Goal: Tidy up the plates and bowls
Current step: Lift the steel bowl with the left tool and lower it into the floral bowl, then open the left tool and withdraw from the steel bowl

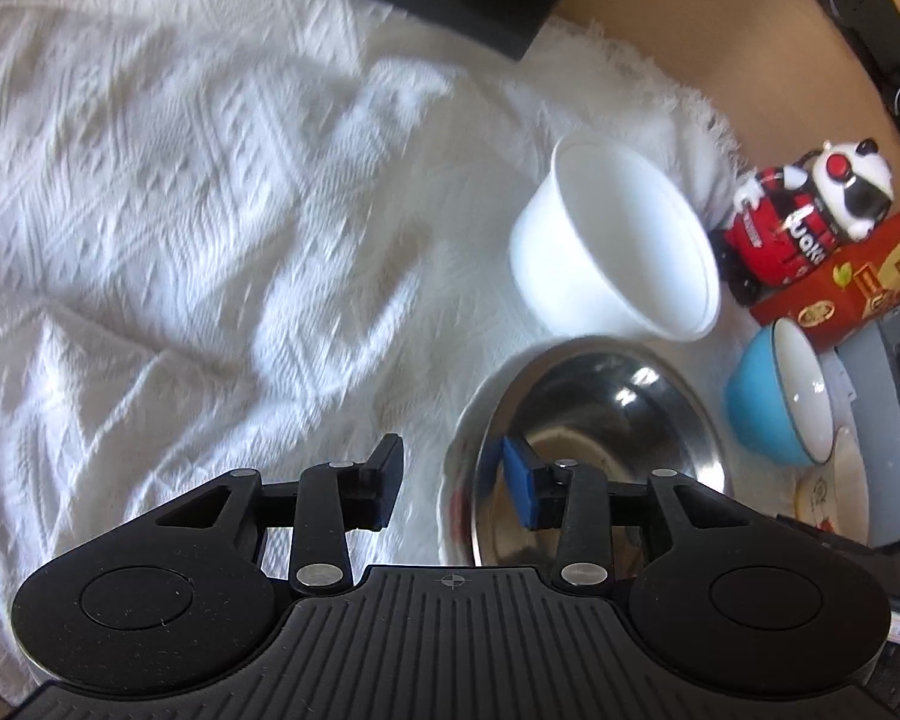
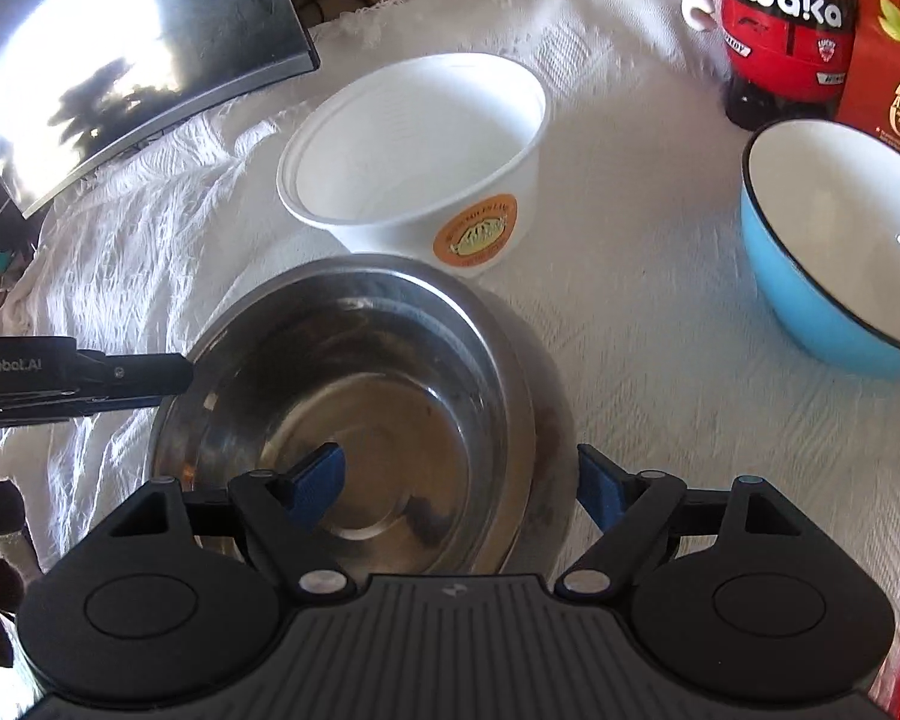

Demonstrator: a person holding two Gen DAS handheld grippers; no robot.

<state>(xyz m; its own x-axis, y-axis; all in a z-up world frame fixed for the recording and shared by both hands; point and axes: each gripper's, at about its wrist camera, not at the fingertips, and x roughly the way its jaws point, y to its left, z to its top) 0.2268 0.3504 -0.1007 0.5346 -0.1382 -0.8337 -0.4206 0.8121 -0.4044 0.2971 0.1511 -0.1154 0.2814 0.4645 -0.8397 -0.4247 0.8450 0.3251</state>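
Bowls at risk of a knock while both grippers straddle the steel rim

Steel bowl — the largest vessel — sits on the white cloth, seemingly nested in a second steel rim; it looks empty, only reflections inside. Right gripper has its fingers spread wide across the near rim, one inside and one outside, pressing nothing. Left gripper likewise stands spread over the opposite rim, one pad inside the bowl, nothing pinched. A careless closure or lift could, I judge, tip the bowl or drag the nested one with it.

White paper bowl stands just behind, almost touching — a shove could topple it. Empty too. Blue bowl sits apart at the right, white inside, empty, near the toy figure.
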